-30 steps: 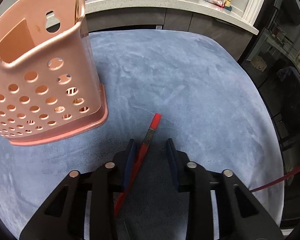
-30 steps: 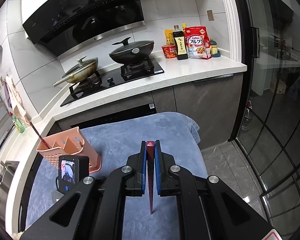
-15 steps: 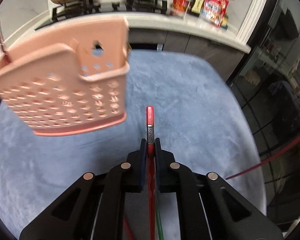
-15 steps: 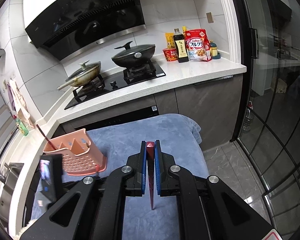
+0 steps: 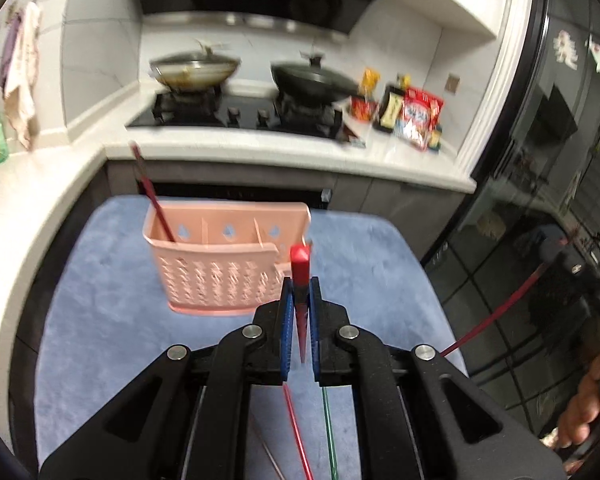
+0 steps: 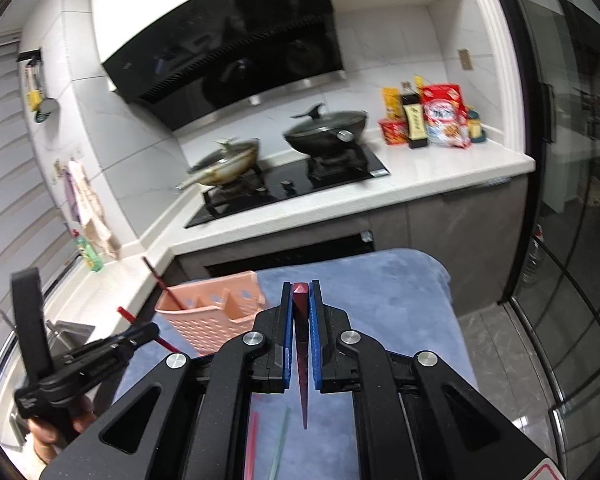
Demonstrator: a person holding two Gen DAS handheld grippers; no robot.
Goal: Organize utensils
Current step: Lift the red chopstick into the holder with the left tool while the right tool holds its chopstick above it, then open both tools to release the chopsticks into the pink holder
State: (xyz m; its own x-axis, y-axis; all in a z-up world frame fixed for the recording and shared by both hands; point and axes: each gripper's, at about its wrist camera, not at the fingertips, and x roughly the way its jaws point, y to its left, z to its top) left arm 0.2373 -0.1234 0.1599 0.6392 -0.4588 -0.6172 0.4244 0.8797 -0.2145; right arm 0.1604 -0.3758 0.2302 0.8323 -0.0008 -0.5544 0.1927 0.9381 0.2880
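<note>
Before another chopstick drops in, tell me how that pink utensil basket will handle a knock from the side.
The pink utensil basket is probably light: thin perforated plastic, with only one dark red chopstick leaning in its left compartment. It stands tall and narrow front to back, so a high knock may tip it. The plush blue mat would likely grip its base rather than let it slide.

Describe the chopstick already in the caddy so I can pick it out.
On the blue cloth before the stove stands a pink perforated caddy. The dark red chopstick leans in its leftmost compartment, poking above the rim. The other loose chopsticks lie flat or sit clamped in grippers.
</note>
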